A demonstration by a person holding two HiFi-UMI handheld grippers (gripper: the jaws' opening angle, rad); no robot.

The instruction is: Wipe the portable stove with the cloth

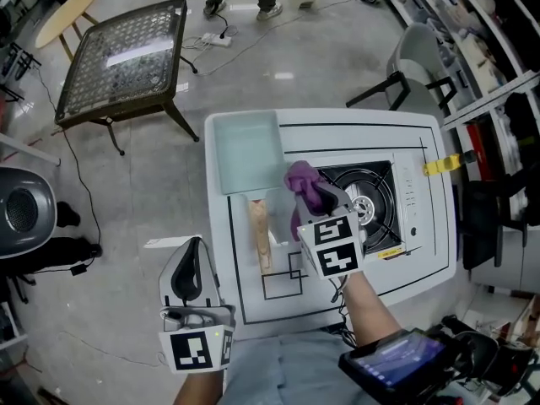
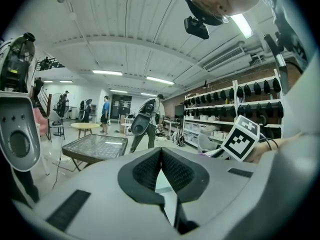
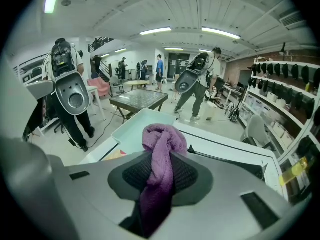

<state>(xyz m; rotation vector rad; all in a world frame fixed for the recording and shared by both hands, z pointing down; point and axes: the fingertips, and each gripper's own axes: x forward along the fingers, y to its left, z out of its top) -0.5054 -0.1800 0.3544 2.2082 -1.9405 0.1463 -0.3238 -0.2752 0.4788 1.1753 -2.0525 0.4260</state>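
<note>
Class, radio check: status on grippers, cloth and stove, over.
Left gripper jaws shut, empty. Right gripper jaws shut on purple terry cloth, over black portable stove's left edge. Wooden tool and pale plastic tray lie left of it, not blocking.

Honestly, nothing here reads as real words or numbers. The closest thing is the black-and-white square code patterns on the cube of the right gripper and the cube of the left gripper. Those are just patterns, no letters. The stove has a yellow sticker at its near right corner and a column of tiny marks on its right panel, both too small to read. Same goes for the yellow tag at the right of the table.
</note>
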